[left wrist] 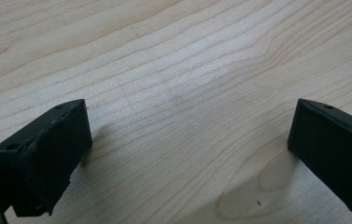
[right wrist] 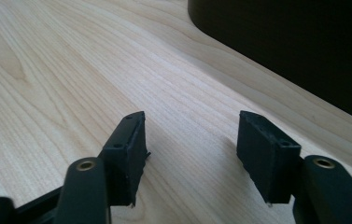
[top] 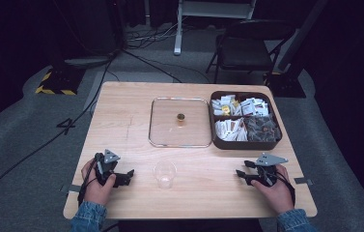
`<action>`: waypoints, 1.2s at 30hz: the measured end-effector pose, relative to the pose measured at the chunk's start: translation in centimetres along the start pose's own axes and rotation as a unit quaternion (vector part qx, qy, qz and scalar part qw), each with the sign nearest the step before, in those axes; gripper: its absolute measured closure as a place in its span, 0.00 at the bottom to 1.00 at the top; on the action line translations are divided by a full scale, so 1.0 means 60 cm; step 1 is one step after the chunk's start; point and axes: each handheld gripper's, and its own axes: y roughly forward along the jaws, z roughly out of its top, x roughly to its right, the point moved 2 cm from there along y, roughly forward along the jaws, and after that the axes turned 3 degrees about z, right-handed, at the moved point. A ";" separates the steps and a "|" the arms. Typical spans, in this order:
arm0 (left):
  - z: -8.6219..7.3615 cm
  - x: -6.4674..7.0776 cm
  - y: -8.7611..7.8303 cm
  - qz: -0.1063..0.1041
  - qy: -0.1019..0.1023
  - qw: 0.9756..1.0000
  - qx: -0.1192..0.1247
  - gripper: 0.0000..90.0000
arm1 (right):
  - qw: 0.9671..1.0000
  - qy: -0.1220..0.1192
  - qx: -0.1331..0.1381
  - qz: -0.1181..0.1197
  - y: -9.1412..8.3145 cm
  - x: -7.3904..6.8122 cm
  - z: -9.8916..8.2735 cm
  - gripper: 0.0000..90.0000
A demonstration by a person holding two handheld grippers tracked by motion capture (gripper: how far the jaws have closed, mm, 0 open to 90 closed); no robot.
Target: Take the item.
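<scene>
Where carpet surrounds, wooden table [top: 131, 140]

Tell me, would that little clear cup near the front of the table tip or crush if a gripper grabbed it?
Probably both risks. The clear cup looks thin-walled and empty, so it is likely light and would slide or topple under a sideways push. Its see-through plastic look suggests that the walls could flex or buckle under a hard squeeze.
</scene>
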 end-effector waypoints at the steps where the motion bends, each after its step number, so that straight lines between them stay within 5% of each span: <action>1: 0.000 0.000 0.000 -0.001 -0.001 1.000 0.001 0.00 | 1.000 0.007 0.002 0.001 -0.001 0.000 0.000 0.47; 12: 0.001 0.000 0.000 -0.002 0.001 1.000 0.000 0.00 | 0.999 0.041 0.033 0.006 -0.046 0.010 0.024 0.54; 26: 0.001 0.003 0.001 0.006 -0.007 1.000 -0.001 0.00 | 0.993 0.083 0.079 0.002 -0.114 0.041 0.090 0.57; 36: 0.001 0.002 0.001 0.004 -0.006 1.000 0.000 0.00 | 0.993 0.087 0.075 -0.038 -0.132 0.093 0.135 0.56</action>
